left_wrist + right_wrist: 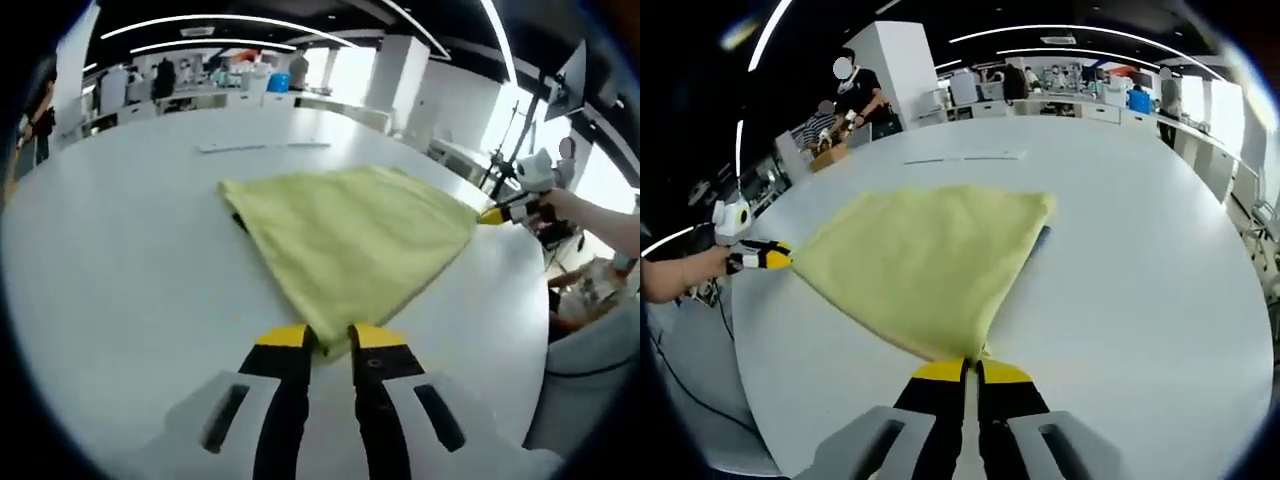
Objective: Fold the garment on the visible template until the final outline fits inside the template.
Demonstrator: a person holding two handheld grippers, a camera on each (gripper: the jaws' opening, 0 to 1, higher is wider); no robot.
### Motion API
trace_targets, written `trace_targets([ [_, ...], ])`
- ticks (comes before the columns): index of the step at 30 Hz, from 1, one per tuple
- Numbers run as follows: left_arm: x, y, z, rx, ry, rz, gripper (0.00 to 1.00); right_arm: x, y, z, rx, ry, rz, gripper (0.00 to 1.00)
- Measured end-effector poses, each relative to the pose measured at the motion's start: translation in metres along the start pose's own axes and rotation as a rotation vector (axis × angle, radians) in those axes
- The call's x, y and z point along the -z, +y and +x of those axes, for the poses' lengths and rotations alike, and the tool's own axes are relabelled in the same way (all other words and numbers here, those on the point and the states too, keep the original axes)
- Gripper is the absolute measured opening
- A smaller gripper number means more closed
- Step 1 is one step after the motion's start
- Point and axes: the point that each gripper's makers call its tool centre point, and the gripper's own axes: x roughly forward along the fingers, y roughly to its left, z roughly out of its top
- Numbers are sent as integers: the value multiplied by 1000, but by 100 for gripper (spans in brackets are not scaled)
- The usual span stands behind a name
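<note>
The yellow garment (350, 245) lies spread on the white table (120, 270), each near corner clenched by a gripper: the left gripper (330, 340) and the right gripper (970, 370). A thin pale strip (965, 157) lies beyond the cloth (well apart from it). People (855, 95) and desks stand past the table edge.

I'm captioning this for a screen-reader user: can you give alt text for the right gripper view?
A yellow cloth lies spread on a white table, one corner pinched in the right gripper at the bottom of the view. The left gripper, held in a person's hand, grips the cloth's opposite corner at the table's left edge. An open office with people lies behind.
</note>
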Motion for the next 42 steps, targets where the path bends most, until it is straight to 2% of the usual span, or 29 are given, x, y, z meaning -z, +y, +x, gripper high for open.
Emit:
trace_targets([
  [4, 3, -1, 0, 2, 11, 3, 2, 2, -2, 1, -3, 11, -35, 0],
  [17, 5, -5, -5, -14, 18, -20, 0, 9, -3, -5, -18, 26, -64, 0],
  [23, 9, -8, -9, -16, 21, -46, 0, 15, 0, -10, -17, 25, -60, 0],
  [42, 28, -27, -23, -5, 41, -29, 0, 37, 10, -26, -23, 19, -27, 0],
])
